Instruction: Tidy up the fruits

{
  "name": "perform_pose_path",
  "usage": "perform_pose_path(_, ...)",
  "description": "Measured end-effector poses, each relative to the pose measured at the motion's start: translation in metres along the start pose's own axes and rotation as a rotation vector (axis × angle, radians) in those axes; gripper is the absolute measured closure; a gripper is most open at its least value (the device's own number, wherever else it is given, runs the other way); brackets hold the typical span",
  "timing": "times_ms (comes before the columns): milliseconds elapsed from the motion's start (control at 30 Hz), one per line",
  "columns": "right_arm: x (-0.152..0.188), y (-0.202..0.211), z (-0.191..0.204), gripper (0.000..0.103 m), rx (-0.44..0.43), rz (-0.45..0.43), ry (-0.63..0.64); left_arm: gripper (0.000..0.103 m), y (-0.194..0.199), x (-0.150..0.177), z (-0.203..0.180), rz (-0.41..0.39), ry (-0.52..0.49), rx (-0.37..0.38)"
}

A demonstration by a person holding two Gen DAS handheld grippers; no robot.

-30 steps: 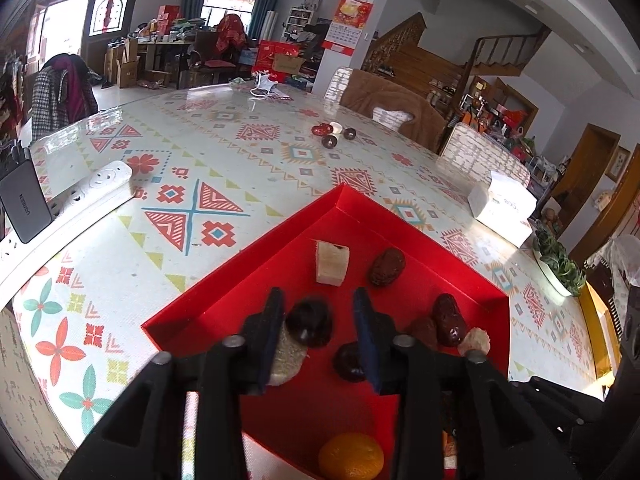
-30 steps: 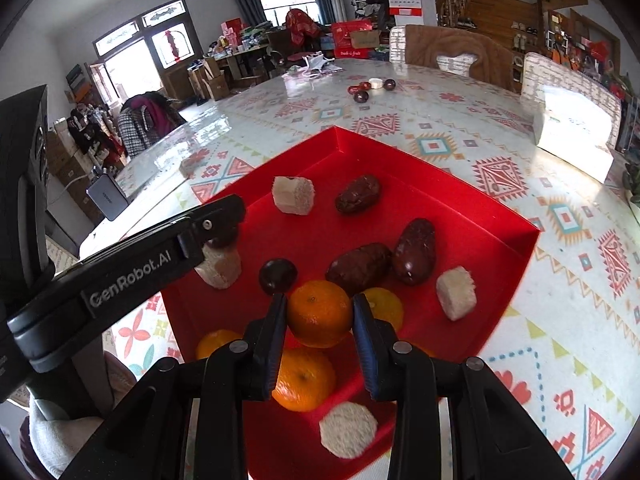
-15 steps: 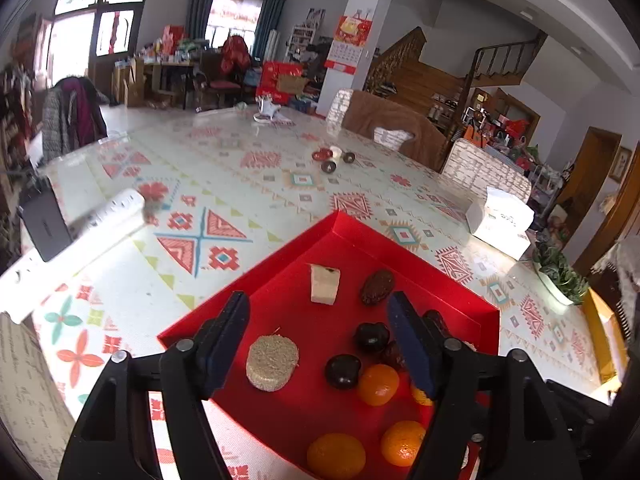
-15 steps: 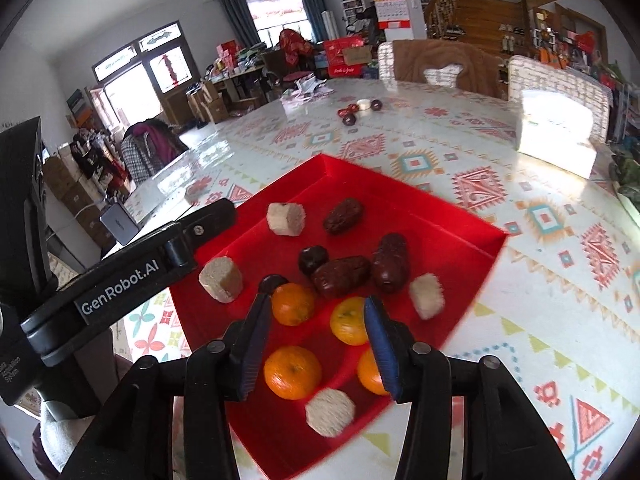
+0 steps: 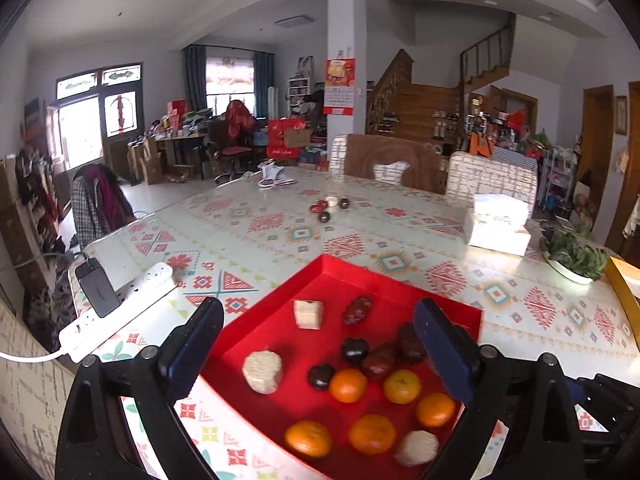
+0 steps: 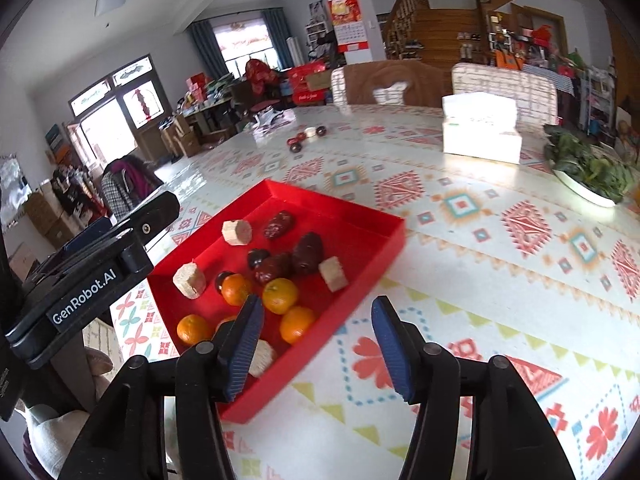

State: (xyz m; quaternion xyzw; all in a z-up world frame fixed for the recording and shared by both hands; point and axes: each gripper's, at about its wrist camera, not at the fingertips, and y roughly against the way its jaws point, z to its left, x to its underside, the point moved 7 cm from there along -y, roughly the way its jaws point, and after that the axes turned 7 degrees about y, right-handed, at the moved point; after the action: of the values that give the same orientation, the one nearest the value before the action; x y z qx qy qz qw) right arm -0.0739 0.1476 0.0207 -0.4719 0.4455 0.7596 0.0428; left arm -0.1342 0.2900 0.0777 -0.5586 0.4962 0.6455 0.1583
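A red tray point(image 5: 396, 280) point(image 6: 340, 204) on the patterned table holds several oranges point(image 5: 348, 385) point(image 6: 280, 295), dark red dates point(image 5: 357, 310) point(image 6: 307, 252), dark round fruits point(image 5: 354, 350) and pale cut chunks point(image 5: 263, 371) point(image 6: 189, 280). My left gripper point(image 5: 320, 344) is open and empty, raised above the tray's near side. My right gripper point(image 6: 318, 342) is open and empty, raised over the tray's right edge and the table. The left gripper's body point(image 6: 88, 276) shows at the left of the right wrist view.
A white power strip with a black charger point(image 5: 116, 296) lies left of the tray. A tissue box point(image 5: 498, 226) point(image 6: 480, 136) and a dish of greens point(image 5: 572, 256) point(image 6: 592, 176) sit far right. Small round objects point(image 5: 330, 206) lie mid-table. Chairs stand behind.
Both grippers opened, letting go of a dark fruit and an orange in the tray, then rose and pulled back. The right gripper swung right, off the tray.
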Motion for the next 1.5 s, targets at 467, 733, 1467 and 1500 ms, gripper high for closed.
perform_pose_path(467, 0.026, 0.059, -0.046, 0.033, 0.076, -0.087, -0.049, 0.006, 0.045, 0.011, -0.062, -0.043, -0.086, 0.039)
perform_pose_path(733, 0.040, 0.085, -0.061, 0.033, 0.082, -0.120, -0.078, 0.000, 0.091, 0.001, -0.065, -0.216, -0.027, 0.007)
perform_pose_path(1467, 0.050, 0.077, -0.067, 0.023, 0.082, -0.097, -0.071, 0.000, 0.065, 0.033, -0.086, -0.075, -0.036, 0.029)
perform_pose_path(1500, 0.049, 0.074, -0.065, 0.023, 0.082, -0.091, -0.067, 0.000, 0.062, 0.035, -0.087, -0.064, -0.039, 0.026)
